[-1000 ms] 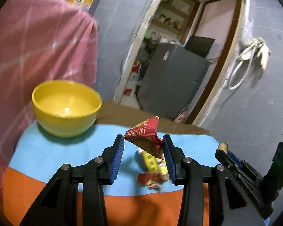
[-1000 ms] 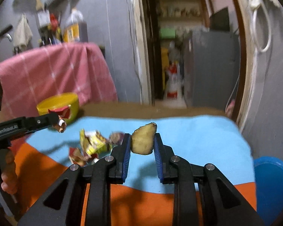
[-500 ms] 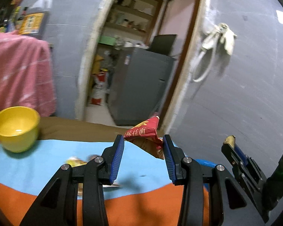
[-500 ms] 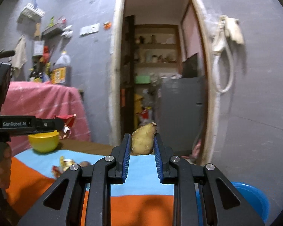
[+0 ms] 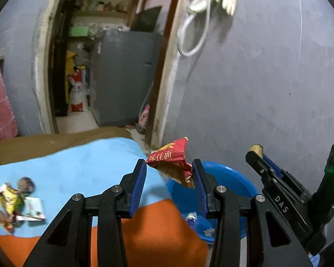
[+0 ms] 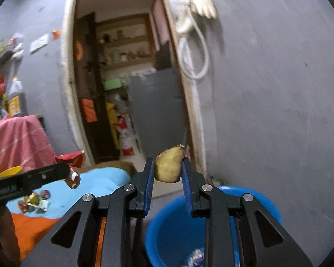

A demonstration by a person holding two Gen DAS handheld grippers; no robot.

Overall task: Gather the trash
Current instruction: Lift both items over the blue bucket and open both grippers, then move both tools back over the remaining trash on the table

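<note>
You hold a load in each tool at the edge of the cloth-covered table [image 5: 82, 162]. Your left gripper [image 5: 169, 173] pinches a crumpled red wrapper [image 5: 169, 155] between its blue pads, and your right gripper [image 6: 168, 173] clamps a yellowish scrap [image 6: 168, 164], possibly a piece of peel or potato, though the fisheye view does not settle which.

The blue bin [image 6: 167, 233] stands on the floor just beside the table's corner, below both tools. In the left view the wrapper hangs over the bin's near rim [image 5: 231, 173] rather than its middle. Judged from that, letting go here could drop the wrapper onto the rim or the orange part of the cloth [image 5: 158, 229], since light foil tends to flutter and may cling to a pad. The scrap is heavier and would likely fall straight, but it sits at the far edge of the bin's mouth in the right view and could glance off and land on the floor. The two tools are also close together, so a sideways shift of either risks a knock.

The bin already holds some litter: a bluish-white packet [image 5: 192, 217] and a pale bit [image 5: 208, 231] lie at the bottom. More trash [image 5: 15, 202], a small heap of wrappers, waits on the blue cloth well apart from the bin. A yellow bowl [image 6: 10, 171] stands at the table's far side; its contents are out of sight.
</note>
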